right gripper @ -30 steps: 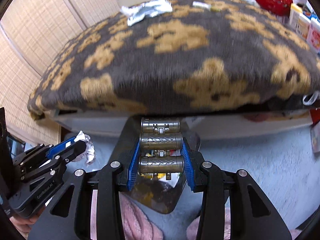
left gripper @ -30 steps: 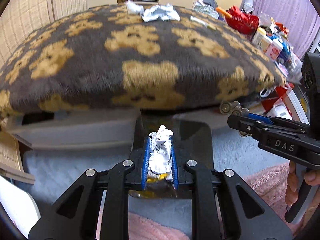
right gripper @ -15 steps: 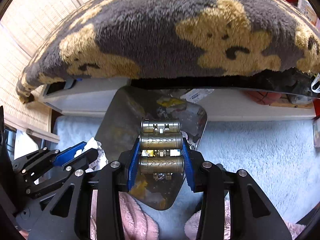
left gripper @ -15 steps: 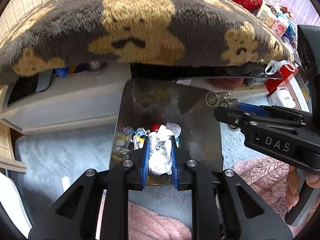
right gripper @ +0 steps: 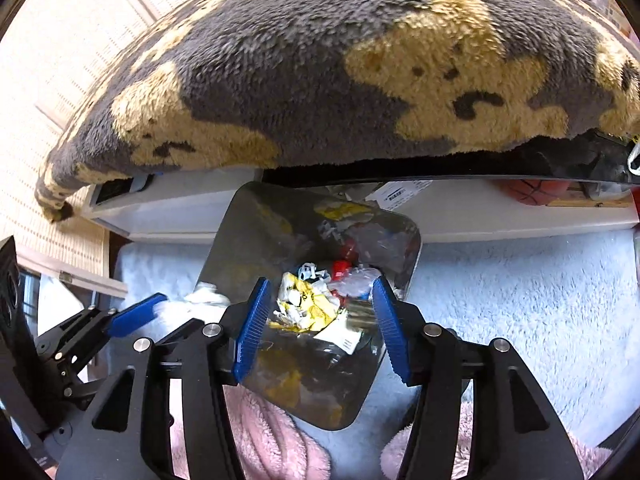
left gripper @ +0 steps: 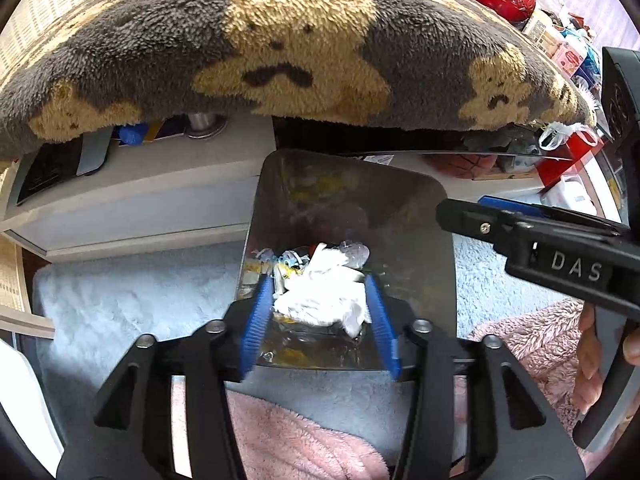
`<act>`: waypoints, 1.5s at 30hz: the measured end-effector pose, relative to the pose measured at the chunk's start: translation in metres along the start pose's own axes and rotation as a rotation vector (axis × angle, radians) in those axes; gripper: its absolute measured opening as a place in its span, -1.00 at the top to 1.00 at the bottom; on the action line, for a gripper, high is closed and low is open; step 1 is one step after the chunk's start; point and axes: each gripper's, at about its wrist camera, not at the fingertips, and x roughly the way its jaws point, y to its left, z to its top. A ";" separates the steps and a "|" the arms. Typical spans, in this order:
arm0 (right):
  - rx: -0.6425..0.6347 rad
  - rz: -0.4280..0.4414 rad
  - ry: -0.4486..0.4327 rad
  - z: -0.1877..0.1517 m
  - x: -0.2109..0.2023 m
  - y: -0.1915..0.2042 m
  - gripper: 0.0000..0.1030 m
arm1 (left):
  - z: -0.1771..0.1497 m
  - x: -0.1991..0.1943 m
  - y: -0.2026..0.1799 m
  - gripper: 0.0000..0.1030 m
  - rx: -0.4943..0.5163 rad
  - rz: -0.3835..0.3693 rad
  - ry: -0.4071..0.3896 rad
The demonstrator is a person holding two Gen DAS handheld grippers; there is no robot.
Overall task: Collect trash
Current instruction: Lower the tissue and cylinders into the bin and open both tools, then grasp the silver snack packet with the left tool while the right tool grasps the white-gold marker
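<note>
Left tool (left gripper: 318,316) now spread, white tissue (left gripper: 324,292) loose over bin (left gripper: 420,216), right tool (right gripper: 320,320) spread, batteries gone

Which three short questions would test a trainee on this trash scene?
1. True or false: the left tool is clamped shut on the white paper wad.
2. What stands below both tools? A) the trash bin B) a sink C) a plate
3. Fill in: the right tool is ____ and grips nothing.
Key: 1 false; 2 A; 3 open.
</note>
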 end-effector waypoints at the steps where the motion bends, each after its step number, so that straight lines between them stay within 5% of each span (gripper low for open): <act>1: 0.004 -0.003 -0.002 0.000 0.000 -0.001 -0.13 | 0.000 -0.001 0.000 -0.11 0.001 0.003 -0.001; 12: 0.032 -0.008 -0.089 0.010 -0.028 -0.006 -0.61 | 0.013 -0.020 0.003 -0.59 -0.001 0.025 -0.044; 19: 0.066 0.000 -0.199 0.046 -0.074 -0.019 -0.74 | 0.043 -0.047 0.000 -0.64 0.021 0.025 -0.119; 29: 0.027 -0.076 -0.307 0.143 -0.118 -0.036 -0.74 | 0.123 -0.069 -0.001 -0.64 0.057 0.044 -0.218; 45: 0.051 -0.160 -0.253 0.273 -0.054 -0.083 -0.71 | 0.273 -0.019 0.020 -0.64 0.036 0.050 -0.248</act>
